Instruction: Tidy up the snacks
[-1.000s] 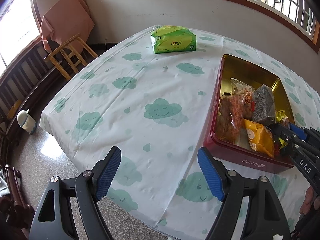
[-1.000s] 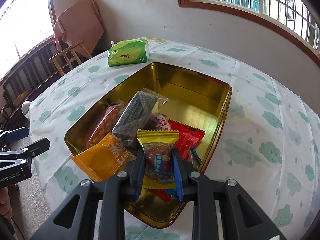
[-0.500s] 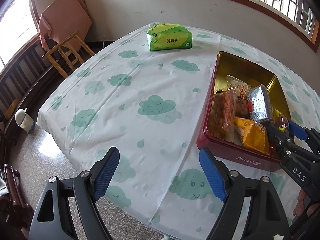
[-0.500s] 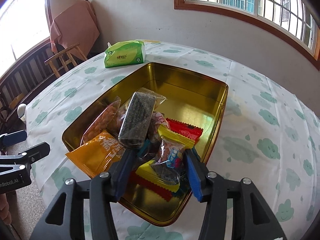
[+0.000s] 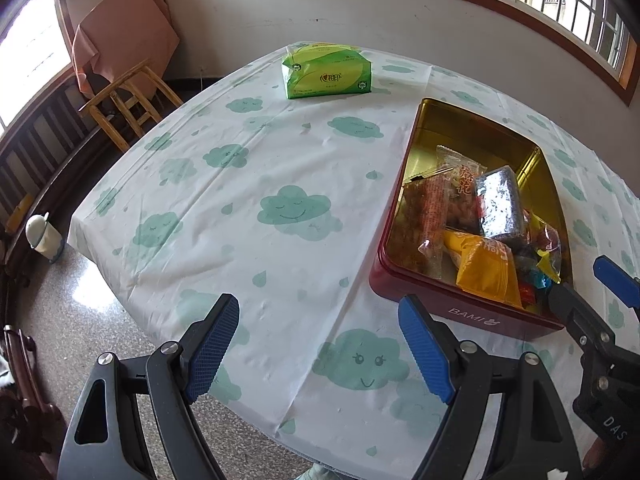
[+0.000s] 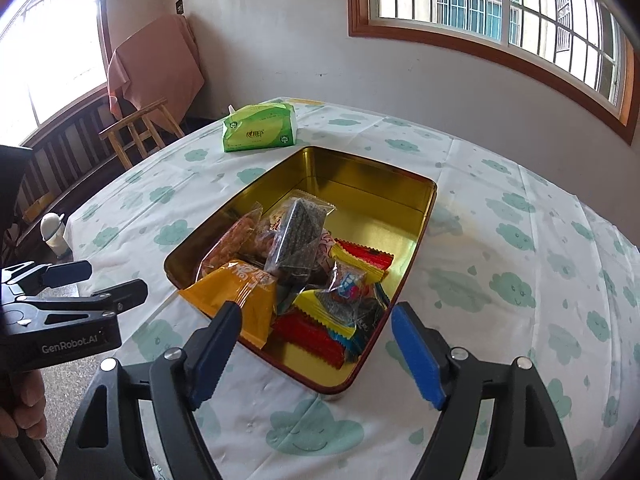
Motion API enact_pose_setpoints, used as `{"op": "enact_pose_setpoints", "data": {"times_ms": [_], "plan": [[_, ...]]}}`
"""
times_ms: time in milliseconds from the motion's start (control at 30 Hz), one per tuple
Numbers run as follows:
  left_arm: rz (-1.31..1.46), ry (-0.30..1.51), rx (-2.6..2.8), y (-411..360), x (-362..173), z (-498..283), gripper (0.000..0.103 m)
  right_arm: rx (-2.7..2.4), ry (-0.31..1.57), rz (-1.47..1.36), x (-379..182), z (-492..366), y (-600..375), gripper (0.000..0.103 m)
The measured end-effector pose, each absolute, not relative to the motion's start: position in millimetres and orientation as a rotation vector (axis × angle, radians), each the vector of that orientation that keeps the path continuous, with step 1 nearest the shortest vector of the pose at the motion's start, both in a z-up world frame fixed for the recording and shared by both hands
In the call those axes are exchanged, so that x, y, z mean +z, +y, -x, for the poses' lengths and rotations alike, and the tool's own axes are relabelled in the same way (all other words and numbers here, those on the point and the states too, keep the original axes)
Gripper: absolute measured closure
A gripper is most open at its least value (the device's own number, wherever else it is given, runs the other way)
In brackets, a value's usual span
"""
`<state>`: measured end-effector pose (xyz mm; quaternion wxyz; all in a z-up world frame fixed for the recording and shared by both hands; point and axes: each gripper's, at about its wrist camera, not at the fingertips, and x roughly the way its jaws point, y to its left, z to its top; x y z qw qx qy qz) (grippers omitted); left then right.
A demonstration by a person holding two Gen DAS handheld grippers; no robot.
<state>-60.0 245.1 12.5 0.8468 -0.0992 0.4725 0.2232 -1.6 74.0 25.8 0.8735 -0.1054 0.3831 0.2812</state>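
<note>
We see daylight through wood-framed windows (image 6: 500,12), a wooden chair (image 5: 128,104) near the table's (image 5: 248,168) far corner, a speckled floor (image 5: 68,304).

Both grippers (image 5: 318,344) (image 6: 316,350) agape, empty.

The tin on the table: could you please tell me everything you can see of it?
The tin is a rectangular, lidless metal box with rounded corners, gold inside and dark red outside, with "BAMI" printed on its near wall. It sits flat on the cloud-print tablecloth, the green tissue pack beyond it and apart. Wrapped snacks are piled in its near half; the far half is bare. The open right gripper hangs above its near end, not touching.
</note>
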Motion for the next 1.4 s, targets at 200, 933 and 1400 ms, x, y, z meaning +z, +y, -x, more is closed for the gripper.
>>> {"op": "enact_pose_setpoints", "data": {"times_ms": [200,933,1400], "plan": [[0.194,0.991,0.454,231.9,18.4,60.2,0.024,0.554,0.808,0.232,24.3,12.7,64.1,0.023],[0.128,0.985,0.393,190.2,28.4,55.5,0.024,0.498,0.843,0.228,13.5,13.5,36.6,0.023],[0.117,0.991,0.388,186.8,27.7,52.5,0.024,0.501,0.856,0.238,7.6,12.0,34.4,0.023]]}}
